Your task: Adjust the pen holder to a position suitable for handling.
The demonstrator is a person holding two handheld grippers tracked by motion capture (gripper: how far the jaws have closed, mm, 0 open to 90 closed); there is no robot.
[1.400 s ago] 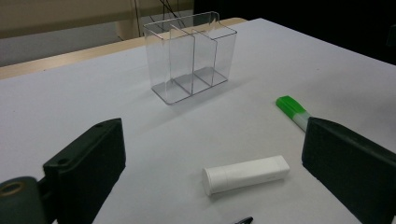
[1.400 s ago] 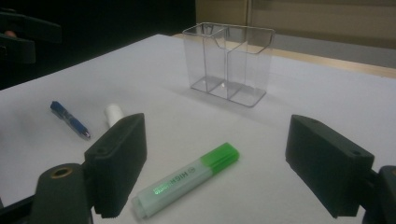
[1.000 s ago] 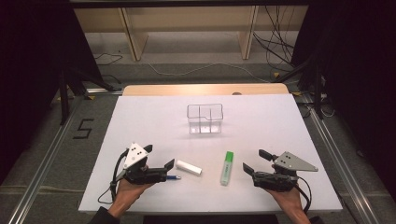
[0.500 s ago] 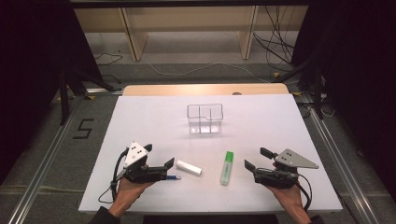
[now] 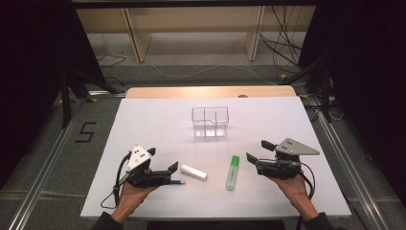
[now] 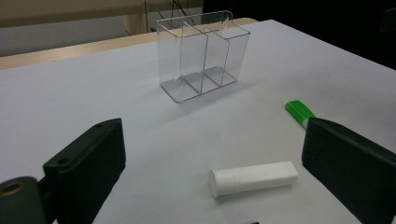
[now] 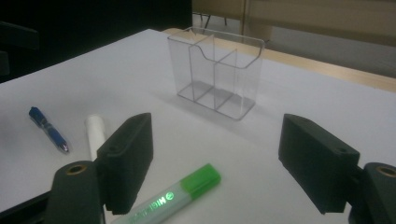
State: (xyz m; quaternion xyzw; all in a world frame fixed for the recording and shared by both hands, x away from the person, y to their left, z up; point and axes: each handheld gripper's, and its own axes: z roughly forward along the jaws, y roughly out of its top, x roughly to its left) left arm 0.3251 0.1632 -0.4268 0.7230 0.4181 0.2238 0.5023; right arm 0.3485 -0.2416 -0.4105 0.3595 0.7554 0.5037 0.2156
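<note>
Resting low at the near left of the white tabletop (image 5: 143,120), the left gripper (image 5: 163,173) is held in a hand with its jaws spread wide and nothing between them. A figure "5" (image 5: 85,132) is marked on the grey floor off the tabletop's left edge. Just beside that gripper's jaws lies a blue pen (image 7: 48,129), and next to it a white tube (image 6: 252,178) lying flat on its side. Further right lies a green highlighter (image 5: 232,172), cap pointing away from the person; lettering along its barrel starts "HIGH", the rest cut off. Beyond these, near the middle of the tabletop, stands a clear plastic organizer (image 5: 210,121) with dividers making several compartments, all of them empty. At the near right, the right gripper (image 5: 257,152) sits in the other hand, its jaws likewise apart and holding nothing, near the highlighter but not touching it. Cables (image 5: 282,45) trail across the floor behind.
</note>
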